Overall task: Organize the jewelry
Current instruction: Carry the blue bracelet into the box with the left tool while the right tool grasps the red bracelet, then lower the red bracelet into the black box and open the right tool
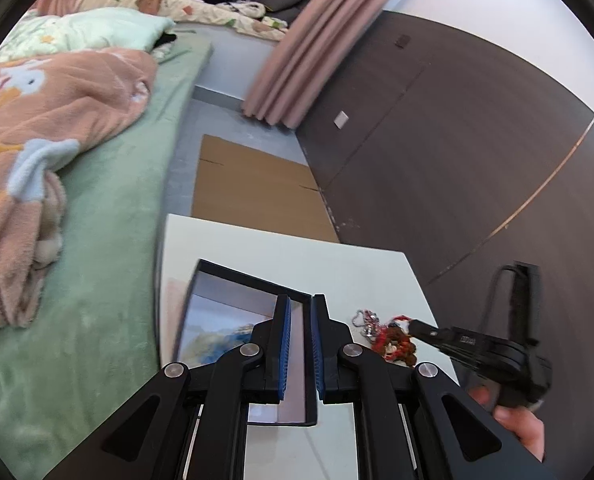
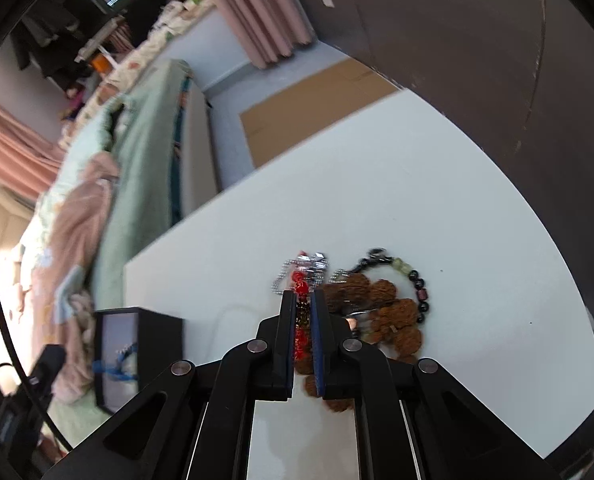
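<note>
The right gripper (image 2: 301, 312) points steeply down at the white table (image 2: 417, 184), its fingers (image 2: 287, 320) clenched on a red beaded string (image 2: 301, 286) that runs up between the pads. That string belongs to a jewelry pile at about one o'clock from the fingertips: brown knobby beads (image 2: 393, 312), a silver ball chain (image 2: 283, 280) and a dark beaded bracelet (image 2: 421, 292), all touching. The left gripper (image 1: 300, 344) tilts downward over a black open box (image 1: 233, 312) at the table's left edge, fingers (image 1: 285, 340) pressed close with nothing between them. A hand (image 1: 513, 416) grips the right tool at four o'clock.
</note>
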Motion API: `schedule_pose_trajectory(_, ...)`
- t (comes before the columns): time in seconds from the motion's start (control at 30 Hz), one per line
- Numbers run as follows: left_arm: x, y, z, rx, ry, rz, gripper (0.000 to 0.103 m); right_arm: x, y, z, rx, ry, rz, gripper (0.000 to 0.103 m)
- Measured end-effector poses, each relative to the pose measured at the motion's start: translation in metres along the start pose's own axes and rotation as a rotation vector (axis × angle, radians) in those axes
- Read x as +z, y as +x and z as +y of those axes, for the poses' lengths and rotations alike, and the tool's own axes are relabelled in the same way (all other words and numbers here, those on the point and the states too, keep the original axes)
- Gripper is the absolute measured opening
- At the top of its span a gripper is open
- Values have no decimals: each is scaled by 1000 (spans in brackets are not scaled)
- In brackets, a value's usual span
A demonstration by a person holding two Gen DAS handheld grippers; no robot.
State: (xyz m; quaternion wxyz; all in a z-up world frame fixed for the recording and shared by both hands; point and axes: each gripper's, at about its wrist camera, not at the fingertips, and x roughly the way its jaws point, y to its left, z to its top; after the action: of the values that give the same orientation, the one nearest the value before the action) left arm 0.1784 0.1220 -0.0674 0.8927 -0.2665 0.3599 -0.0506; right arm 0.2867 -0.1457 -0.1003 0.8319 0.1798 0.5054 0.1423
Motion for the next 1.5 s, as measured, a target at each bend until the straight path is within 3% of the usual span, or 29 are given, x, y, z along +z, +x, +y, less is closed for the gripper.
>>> schedule_pose_trajectory(0.1,0,-3,2,7,-5,-1,22,-3,-14,11,65,-17,-35,9)
schedule_pose_trajectory(0.17,0,-8,1,16,3,-13,59,-6,-22,21,126,-34,-50,9)
schedule_pose_trajectory(0.23,0,-13,1,24,10,-32,75,-8,-27,34,180,-56,-61,9)
schedule_pose_trajectory(0.53,2,-31,17,73,-19,-61,77,-26,-32,98,393,-158,-55,9)
schedule_pose_trajectory(0.67,4,-35,30,93,-45,-76,90,-37,-26,129,447,-232,-21,10)
schedule_pose_trajectory(0.7,4,-36,33,96,-56,-81,90,-38,-23,132,444,-249,-4,21)
schedule_pose_trajectory(0.73,5,-37,36,98,-67,-83,91,-40,-20,136,440,-259,15,45)
schedule_pose_trajectory(0.8,6,-38,43,98,-89,-88,94,-40,-18,130,423,-236,2,76)
schedule_pose_trajectory(0.83,7,-39,44,96,-93,-89,98,-39,-20,124,408,-219,-19,78)
schedule_pose_trajectory(1.13,7,-28,26,52,-66,-75,102,-14,-38,57,342,-69,-51,79)
schedule_pose_trajectory(1.33,1,-18,-2,42,-14,-67,102,-3,-62,17,233,-20,-98,79)
schedule_pose_trajectory(1.5,-6,-4,-26,36,30,-59,102,2,-64,-12,176,23,-79,79)
